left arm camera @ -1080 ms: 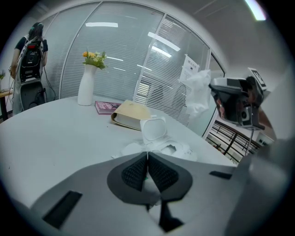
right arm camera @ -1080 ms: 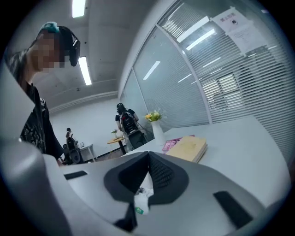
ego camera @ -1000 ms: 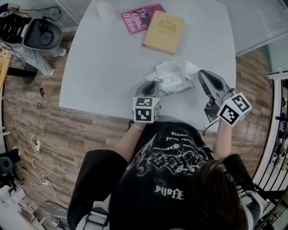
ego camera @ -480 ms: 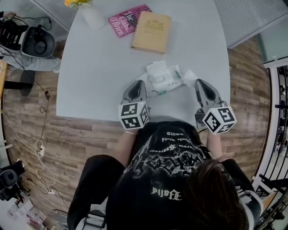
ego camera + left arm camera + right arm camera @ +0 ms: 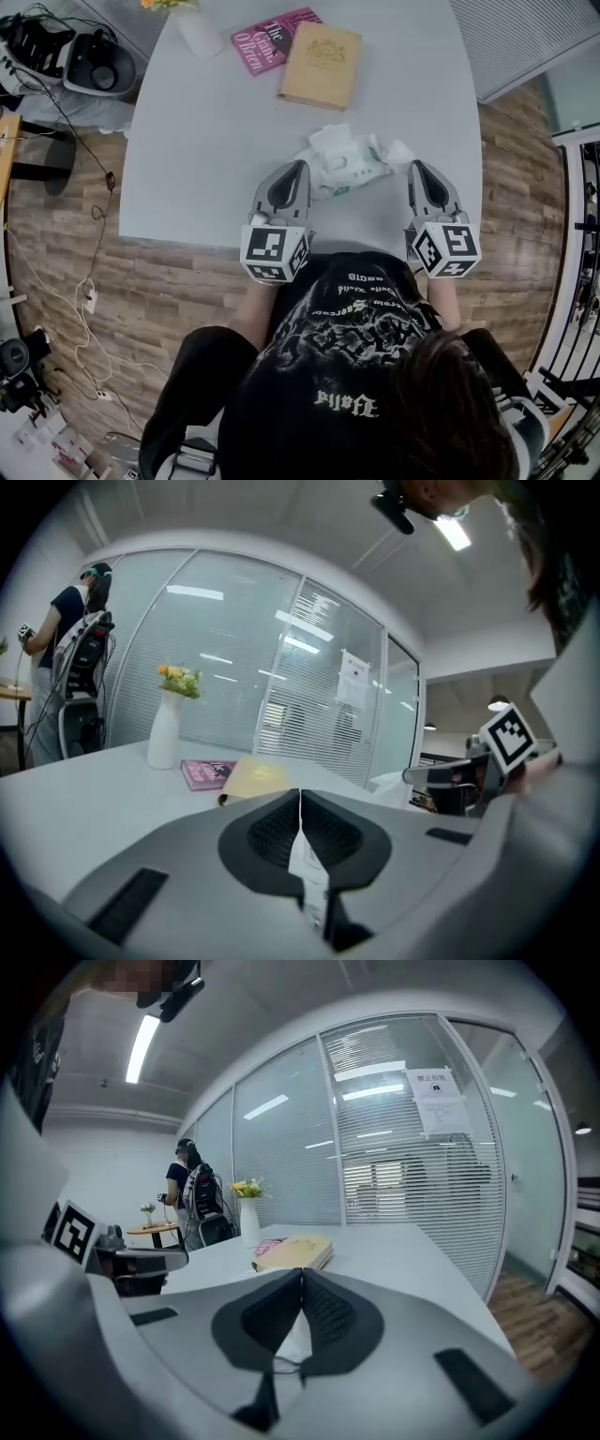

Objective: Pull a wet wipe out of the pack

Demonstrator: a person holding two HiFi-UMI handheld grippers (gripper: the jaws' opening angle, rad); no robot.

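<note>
Table: the white table (image 5: 216, 141) is seen from above, with the person at its 6 o'clock edge.
Pack: the pack (image 5: 349, 167) lies flat near that edge, between the two grippers. Its white lid flap (image 5: 328, 141) is open towards 11 o'clock.
Left gripper: the left gripper (image 5: 300, 166) sits at 8 o'clock of the pack. Its jaws are pressed together on a thin printed strip of the pack's edge, as the left gripper view shows.
Wet wipe: the wet wipe (image 5: 399, 150) is a crumpled white tuft at the pack's 3 o'clock end, reaching the right gripper's tip.
Right gripper: the right gripper (image 5: 415, 166) sits at 4 o'clock of the pack. Its jaws are closed, pinching a thin white sheet, evidently the wet wipe, that hangs below the pads.
Other items: a pink book (image 5: 272, 37) and a tan book (image 5: 321, 53) lie side by side at 12 o'clock, well apart from the pack. A white vase (image 5: 199, 30) stands at 11 o'clock.
</note>
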